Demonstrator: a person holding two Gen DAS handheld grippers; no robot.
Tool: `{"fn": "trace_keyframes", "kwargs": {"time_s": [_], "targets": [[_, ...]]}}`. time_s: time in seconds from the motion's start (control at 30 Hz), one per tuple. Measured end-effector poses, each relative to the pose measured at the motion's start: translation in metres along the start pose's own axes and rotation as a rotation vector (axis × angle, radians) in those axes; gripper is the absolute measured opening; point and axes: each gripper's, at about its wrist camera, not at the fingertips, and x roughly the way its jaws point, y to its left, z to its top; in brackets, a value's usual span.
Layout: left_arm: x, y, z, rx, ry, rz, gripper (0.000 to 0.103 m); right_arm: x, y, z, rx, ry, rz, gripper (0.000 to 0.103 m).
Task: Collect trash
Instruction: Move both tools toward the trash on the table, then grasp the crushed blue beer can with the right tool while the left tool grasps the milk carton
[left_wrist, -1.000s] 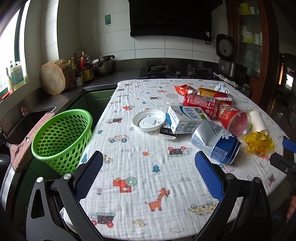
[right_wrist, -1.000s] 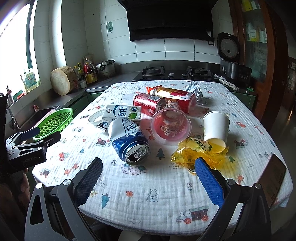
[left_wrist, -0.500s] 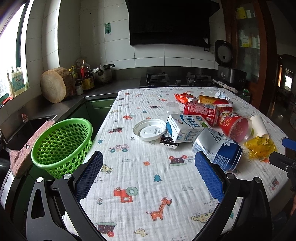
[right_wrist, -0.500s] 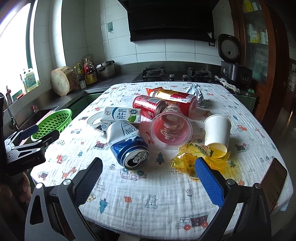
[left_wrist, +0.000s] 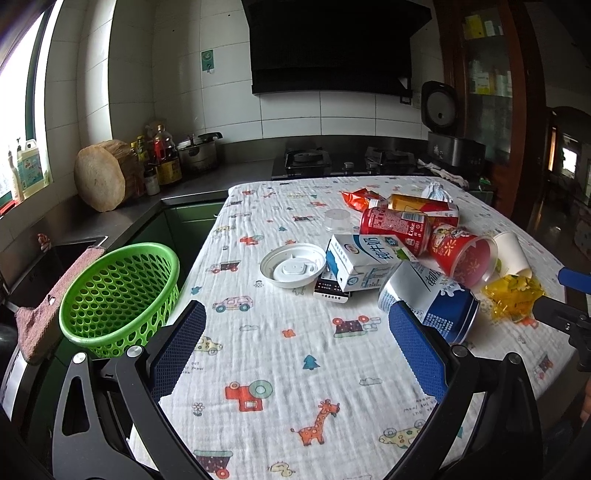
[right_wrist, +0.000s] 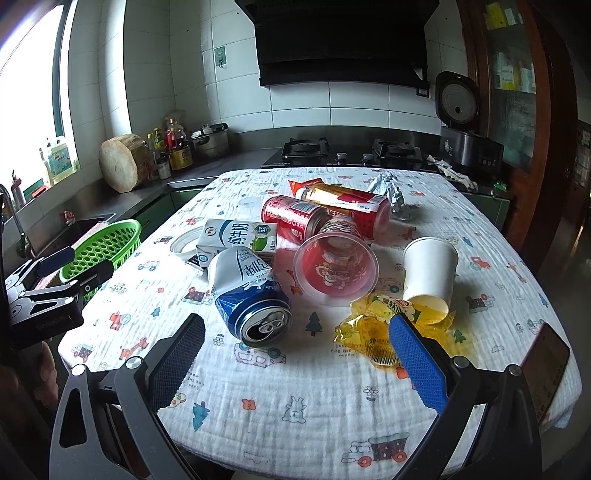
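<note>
Trash lies on the table: a crushed blue-and-white can (right_wrist: 251, 295) (left_wrist: 432, 302), a milk carton (right_wrist: 238, 238) (left_wrist: 364, 260), a red can (right_wrist: 293, 218), a red plastic cup (right_wrist: 334, 264), a white paper cup (right_wrist: 428, 269), a yellow wrapper (right_wrist: 376, 328) and a white lid (left_wrist: 293, 264). A green basket (left_wrist: 118, 295) (right_wrist: 101, 247) stands off the table's left edge. My left gripper (left_wrist: 297, 350) is open and empty above the near cloth. My right gripper (right_wrist: 297, 354) is open and empty, just short of the blue can.
A patterned white cloth covers the table (left_wrist: 280, 369). A phone (right_wrist: 546, 365) lies at the table's right edge. A counter with a sink (left_wrist: 48, 258), a wooden block (left_wrist: 99, 181), bottles and a stove (left_wrist: 343, 160) lies behind.
Both grippers have drawn back and risen slightly, so the trash pile looks a little farther off. Nothing on the table moved. Both stay open.
</note>
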Motion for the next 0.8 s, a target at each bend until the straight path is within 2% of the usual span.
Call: {"fn": "trace_keyframes", "kwargs": {"time_s": [0.33,0.8], "targets": [[0.012,0.003,0.001,0.000,0.024,-0.006,0.098,0.018,0.004,0.000,-0.055,0.044,0.052,0.097],[0.035,0.006,0.007,0.001,0.058,-0.032,0.098,0.044,0.009,0.005,-0.075,0.084,0.072,0.097]]}}
